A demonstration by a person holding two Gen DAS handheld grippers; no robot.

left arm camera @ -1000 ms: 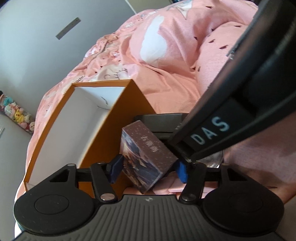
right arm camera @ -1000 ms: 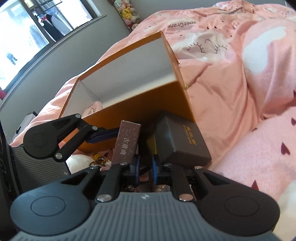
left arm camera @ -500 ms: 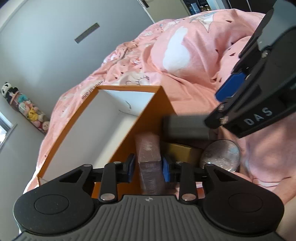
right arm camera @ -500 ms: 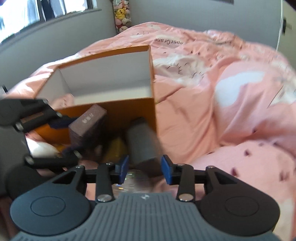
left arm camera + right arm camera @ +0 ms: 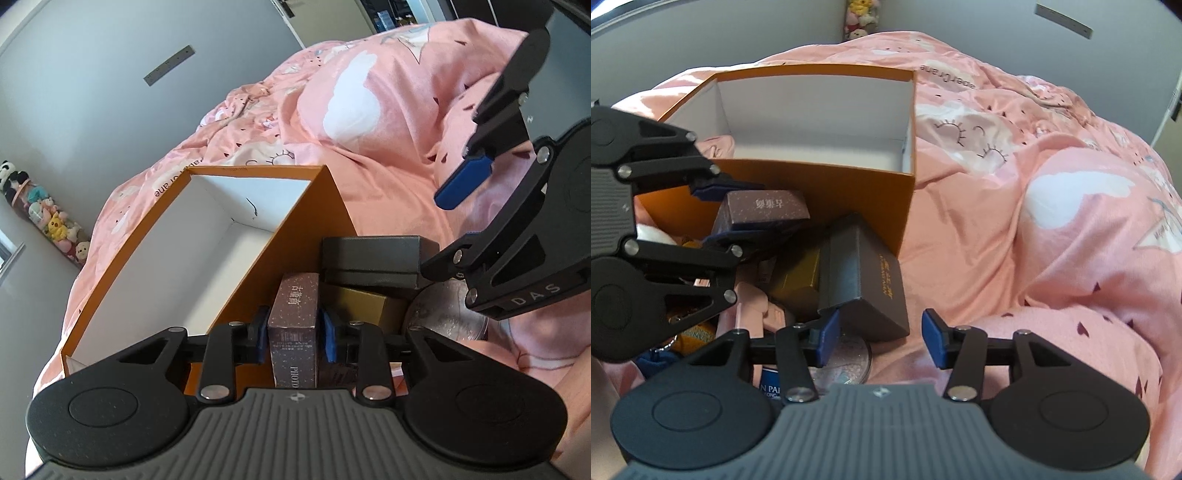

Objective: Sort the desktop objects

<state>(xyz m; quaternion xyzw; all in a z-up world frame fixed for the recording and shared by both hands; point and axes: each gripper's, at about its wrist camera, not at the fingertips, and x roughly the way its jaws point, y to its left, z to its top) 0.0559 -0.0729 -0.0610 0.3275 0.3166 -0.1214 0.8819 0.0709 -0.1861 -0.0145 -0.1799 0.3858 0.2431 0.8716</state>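
Here the left gripper is clamped on the long sides of a small purple box, low in the middle of its view, beside the orange bin. It looks like light, stiff card with slick faces, so the flat sides suit it. The right gripper is opening, its pads clear of the dark box between them.

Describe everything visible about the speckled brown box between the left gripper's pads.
The speckled brown box is a small cardboard carton with pale characters on one face and a barcode on another. It stands on end beside the orange box's outer wall, in front of a dark grey box. The left gripper is shut on its sides.
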